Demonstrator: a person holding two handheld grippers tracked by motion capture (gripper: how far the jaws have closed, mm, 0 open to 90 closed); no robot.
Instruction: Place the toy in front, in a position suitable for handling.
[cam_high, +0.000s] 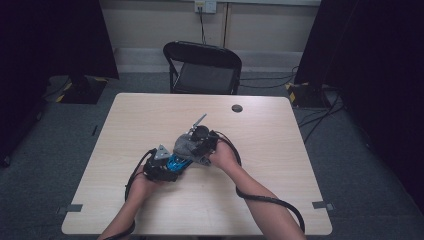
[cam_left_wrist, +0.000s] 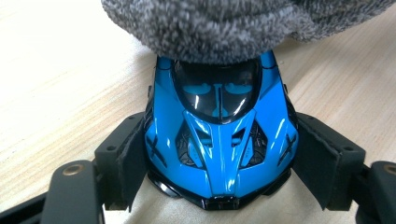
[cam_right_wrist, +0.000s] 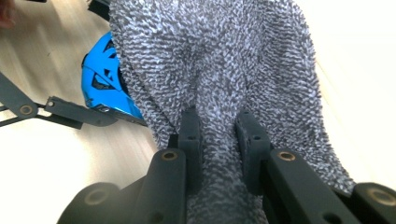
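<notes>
The light wooden desk (cam_high: 150, 125) takes most of the high view, and a black folding chair (cam_high: 202, 67) stands behind its far edge. Near the middle of the desk the person's two forearms come in from the near side, each hand carrying a hand-held gripper. A grey fluffy cloth (cam_right_wrist: 224, 60) lies over the far part of a blue toy car (cam_left_wrist: 219, 144), so that the roof and the end of the car away from the left camera are covered, while the glossy blue body and the dark window are free. The car rests on the desk, between the two hands. The left hand-held gripper (cam_left_wrist: 219, 158) grasps the car: its two black pads press against both sides of the body. The right hand-held gripper (cam_right_wrist: 218, 135) is clenched on the cloth, with a fold of the grey fabric pinched between its narrow jaws and the rest spreading out ahead toward the car. A small dark round thing (cam_high: 237, 108) lies on the desk near the far edge, well apart from the hands.
</notes>
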